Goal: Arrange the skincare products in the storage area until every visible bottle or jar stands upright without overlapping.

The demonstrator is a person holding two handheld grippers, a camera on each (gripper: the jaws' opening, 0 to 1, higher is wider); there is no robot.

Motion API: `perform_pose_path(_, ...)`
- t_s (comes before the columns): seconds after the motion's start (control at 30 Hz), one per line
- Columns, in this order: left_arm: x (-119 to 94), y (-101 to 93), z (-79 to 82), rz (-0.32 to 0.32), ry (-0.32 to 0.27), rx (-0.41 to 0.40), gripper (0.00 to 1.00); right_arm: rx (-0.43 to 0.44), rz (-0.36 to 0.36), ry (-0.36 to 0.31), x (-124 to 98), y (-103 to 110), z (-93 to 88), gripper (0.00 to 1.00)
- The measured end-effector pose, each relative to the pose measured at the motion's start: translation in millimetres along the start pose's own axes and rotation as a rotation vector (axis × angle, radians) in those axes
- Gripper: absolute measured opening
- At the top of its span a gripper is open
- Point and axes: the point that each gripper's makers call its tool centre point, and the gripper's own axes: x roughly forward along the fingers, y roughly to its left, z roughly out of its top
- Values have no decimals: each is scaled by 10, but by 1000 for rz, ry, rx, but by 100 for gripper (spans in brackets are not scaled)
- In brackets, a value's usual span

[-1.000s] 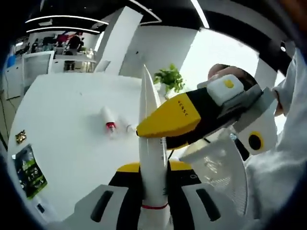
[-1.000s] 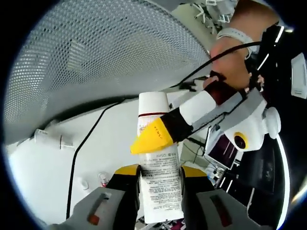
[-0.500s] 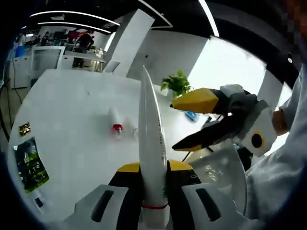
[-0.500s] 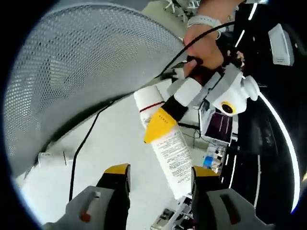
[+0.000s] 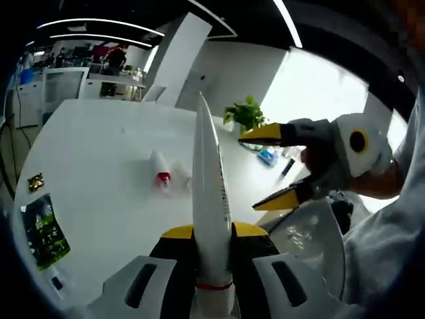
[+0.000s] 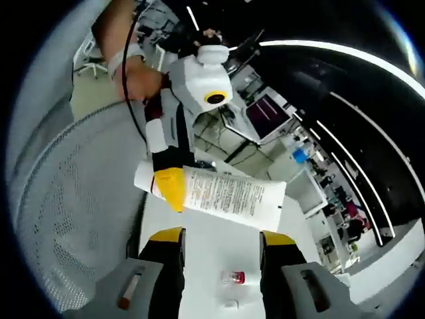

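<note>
Along the left edge of the left gripper view, a dark green printed card (image 5: 41, 236) lies flat on the white round table (image 5: 99, 159), and further in a small white bottle with a red band (image 5: 160, 169) lies on its side on that tabletop. Centre frame, the left gripper (image 5: 211, 232) has its yellow-tipped jaws clamped on the long white squeeze tube with a red ring near its cap (image 5: 210, 219), which points straight up the view, crimped end away. Just right of it hangs the right gripper (image 5: 275, 166), jaws spread wide, nothing between them, with a white perforated mesh chair back (image 5: 312, 239) below it.

Over in the right gripper view, that mesh chair back (image 6: 66, 219) takes the left side. The tube (image 6: 222, 196) lies crosswise above the spread yellow jaws of the right gripper (image 6: 220, 234), pinched near its cap by the left gripper (image 6: 167, 187).
</note>
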Motion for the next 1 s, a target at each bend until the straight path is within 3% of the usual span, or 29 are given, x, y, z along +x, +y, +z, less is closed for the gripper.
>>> perform_pose_path(0.2, 10, 19, -25, 17, 11, 24, 17, 289, -12, -20, 1, 4, -95, 46)
perform_pose_path(0.4, 28, 52, -77, 59, 32, 97, 17, 796, -65, -106, 23, -99, -149, 60)
perform_pose_path(0.57, 47, 126, -126, 102, 60, 123, 17, 984, -58, -153, 78, -67, -168, 71)
perform_pose_path(0.6, 50, 130, -140, 106, 67, 131, 17, 1086, -48, -189, 88, -57, -157, 73)
perform_pose_path(0.77, 72, 104, -224, 110, 110, 189, 17, 1290, -67, -295, 94, -100, -164, 86)
perform_pose_path(1.0, 82, 66, -302, 93, 144, 247, 17, 1417, -9, -295, 172, 51, -220, 85)
